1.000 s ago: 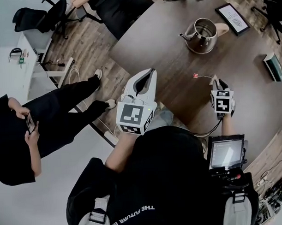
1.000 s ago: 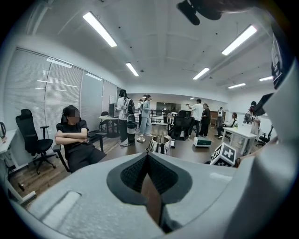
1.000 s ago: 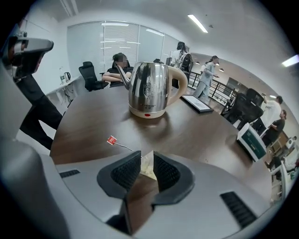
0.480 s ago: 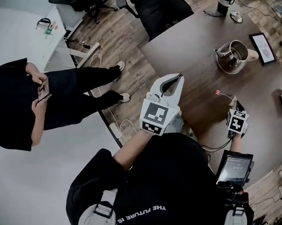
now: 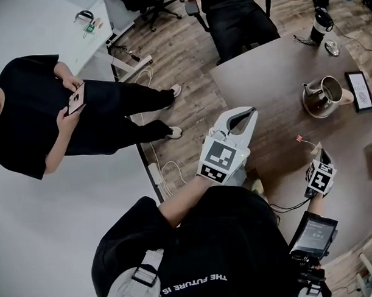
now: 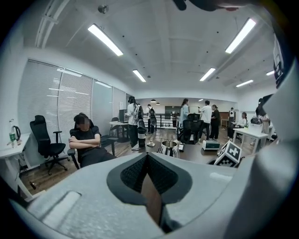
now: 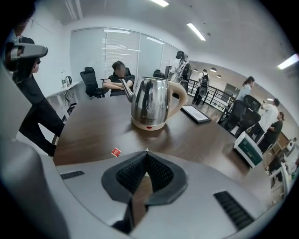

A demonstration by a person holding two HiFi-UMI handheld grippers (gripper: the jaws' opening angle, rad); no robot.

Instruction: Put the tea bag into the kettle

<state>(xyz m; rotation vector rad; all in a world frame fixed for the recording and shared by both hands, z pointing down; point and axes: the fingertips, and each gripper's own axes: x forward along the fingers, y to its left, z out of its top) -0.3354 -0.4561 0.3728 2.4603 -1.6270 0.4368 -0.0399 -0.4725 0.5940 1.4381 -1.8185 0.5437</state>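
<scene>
The steel kettle (image 5: pixel 323 97) stands lidless on the dark round table (image 5: pixel 269 81); in the right gripper view the kettle (image 7: pixel 149 107) is straight ahead. My right gripper (image 5: pixel 320 148) rests low over the table, shut on the tea bag, of which only a white tip (image 7: pixel 146 150) shows at the jaw tips. Its string runs to the red tag (image 5: pixel 299 138), and that tag (image 7: pixel 115 151) lies on the wood left of the jaws. The left gripper (image 5: pixel 250 112) hovers at the table's near edge, shut and holding nothing; in its own view the left gripper (image 6: pixel 147 155) faces the kettle (image 6: pixel 168 148).
A framed card (image 5: pixel 360 91) lies right of the kettle, and a black bottle (image 5: pixel 320 21) stands at the far side. A green-and-white box (image 7: pixel 250 149) sits on the table's right. A person with a phone (image 5: pixel 44 107) stands on the floor to the left; another sits in a chair (image 5: pixel 236 9).
The head view has swung, so the table and kettle slide right and look smaller. Both grippers stay shut, the right one still holding the tea bag beside its tag.
</scene>
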